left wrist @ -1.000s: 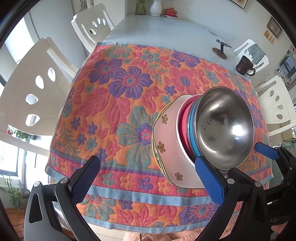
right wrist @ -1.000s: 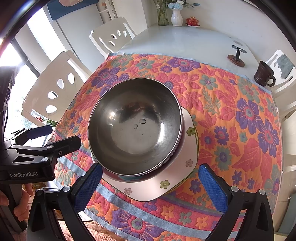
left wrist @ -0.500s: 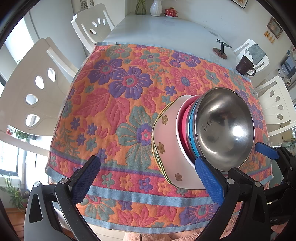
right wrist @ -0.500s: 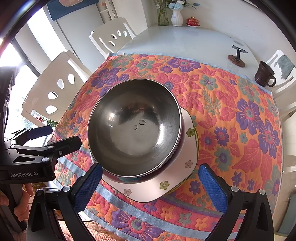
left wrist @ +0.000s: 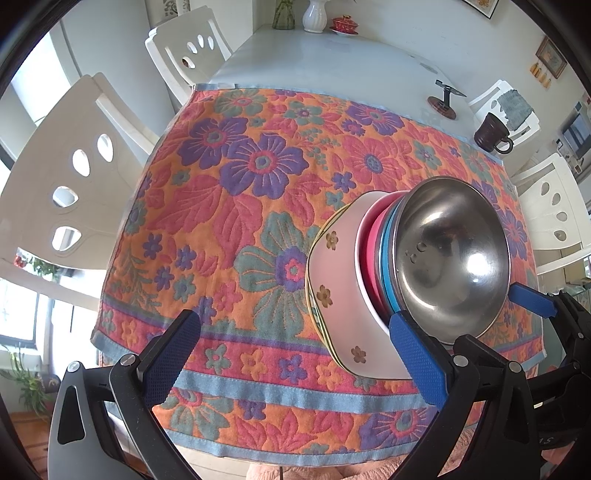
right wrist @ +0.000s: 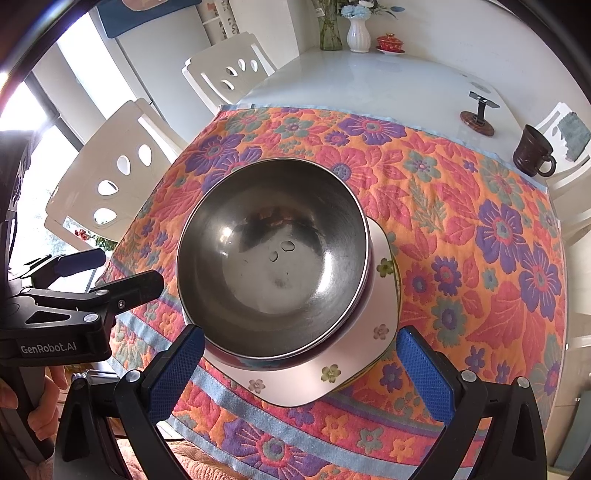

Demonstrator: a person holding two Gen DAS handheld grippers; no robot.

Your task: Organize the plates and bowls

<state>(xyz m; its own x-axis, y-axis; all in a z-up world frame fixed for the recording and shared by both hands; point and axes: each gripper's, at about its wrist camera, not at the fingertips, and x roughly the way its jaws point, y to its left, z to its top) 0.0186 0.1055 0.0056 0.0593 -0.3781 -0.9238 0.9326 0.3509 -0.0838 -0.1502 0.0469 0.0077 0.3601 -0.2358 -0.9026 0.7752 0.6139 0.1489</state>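
Note:
A steel bowl (right wrist: 273, 254) sits on top of a stack: blue and pink bowls (left wrist: 380, 254) under it, then a white flowered plate (right wrist: 332, 365) with a yellow-rimmed plate beneath. The stack stands on the floral cloth near the table's front edge. In the left wrist view the steel bowl (left wrist: 454, 254) and plate (left wrist: 332, 288) lie to the right. My left gripper (left wrist: 291, 354) is open and empty, left of the stack. My right gripper (right wrist: 299, 369) is open and empty, its fingers either side of the stack's near edge.
A floral cloth (left wrist: 240, 177) covers the near part of the white table (right wrist: 351, 81). A brown mug (right wrist: 533, 155) and a small stand (right wrist: 478, 118) sit at the far right. Vases (right wrist: 358, 33) stand at the far end. White chairs (left wrist: 62, 192) surround the table.

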